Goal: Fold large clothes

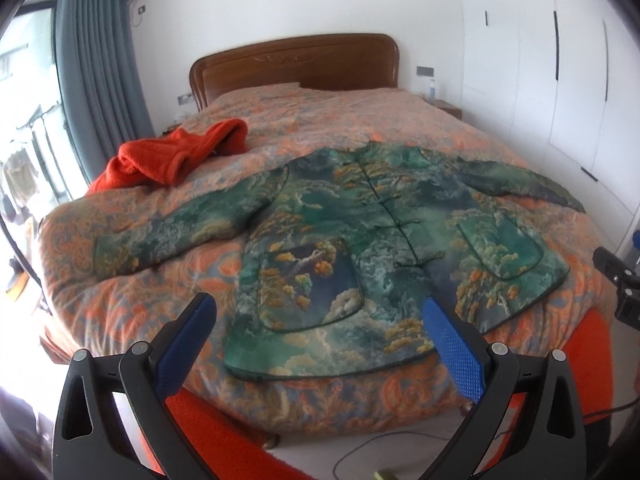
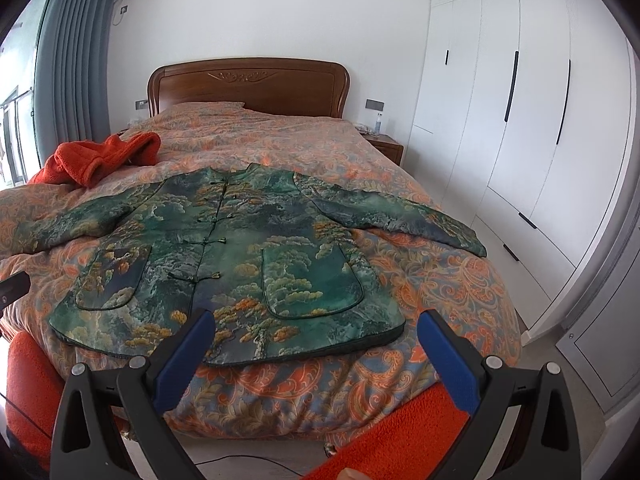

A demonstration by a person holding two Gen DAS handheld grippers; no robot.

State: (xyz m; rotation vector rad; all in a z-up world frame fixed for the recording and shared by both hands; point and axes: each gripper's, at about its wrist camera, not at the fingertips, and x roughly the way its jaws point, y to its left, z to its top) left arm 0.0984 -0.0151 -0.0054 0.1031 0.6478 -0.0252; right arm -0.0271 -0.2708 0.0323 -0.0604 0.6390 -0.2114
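A green padded jacket [image 1: 360, 224] with a tree print, knot buttons and two front pockets lies flat, face up, on the bed, sleeves spread to both sides. It also shows in the right wrist view [image 2: 240, 252]. My left gripper [image 1: 318, 310] is open and empty, held above the bed's foot just short of the jacket's hem. My right gripper [image 2: 316, 326] is open and empty, also just short of the hem, toward the jacket's right pocket. The right gripper's body shows at the edge of the left wrist view [image 1: 618, 284].
The bed has an orange paisley quilt [image 2: 420, 280] and a wooden headboard [image 2: 248, 84]. A crumpled orange fleece garment [image 1: 176, 156] lies at the bed's far left. White wardrobes [image 2: 500, 120] stand on the right, a nightstand [image 2: 386, 148] beside the headboard. Cables lie on the floor [image 1: 380, 448].
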